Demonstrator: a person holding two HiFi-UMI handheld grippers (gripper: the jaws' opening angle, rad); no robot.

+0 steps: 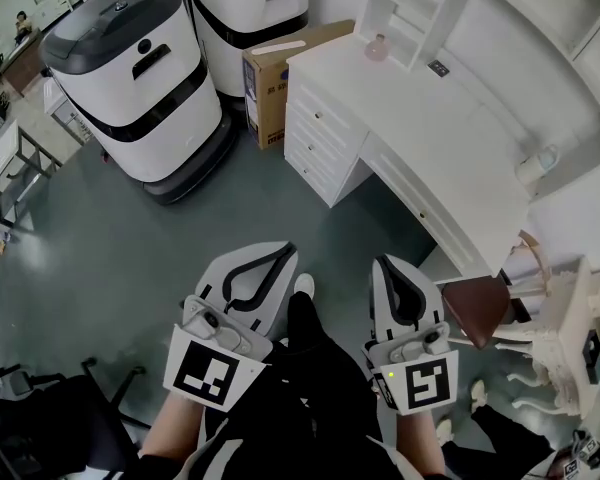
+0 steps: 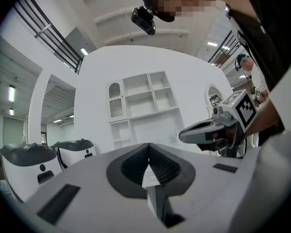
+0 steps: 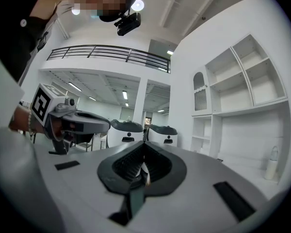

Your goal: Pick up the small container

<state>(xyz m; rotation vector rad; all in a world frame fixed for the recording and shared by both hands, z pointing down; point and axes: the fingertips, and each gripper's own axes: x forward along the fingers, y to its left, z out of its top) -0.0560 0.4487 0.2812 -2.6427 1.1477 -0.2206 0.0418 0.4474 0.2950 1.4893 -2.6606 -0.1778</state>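
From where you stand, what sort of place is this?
Probably a large indoor hall used as a workshop or test space: a white desk with shelves stands near two big white and grey machines, and a balcony railing runs overhead.

Two tongs: left tongs (image 1: pixel 286 253), right tongs (image 1: pixel 384 261). One white desk (image 1: pixel 410 118). On the desk: one small pink container (image 1: pixel 378 48), one white bottle (image 1: pixel 536 166). Left of the desk: two white-and-grey machines, near machine (image 1: pixel 140 78) and far machine (image 1: pixel 250 8), plus one cardboard box (image 1: pixel 275 68) against its end. One brown-seat chair (image 1: pixel 477 308) at the desk's front.
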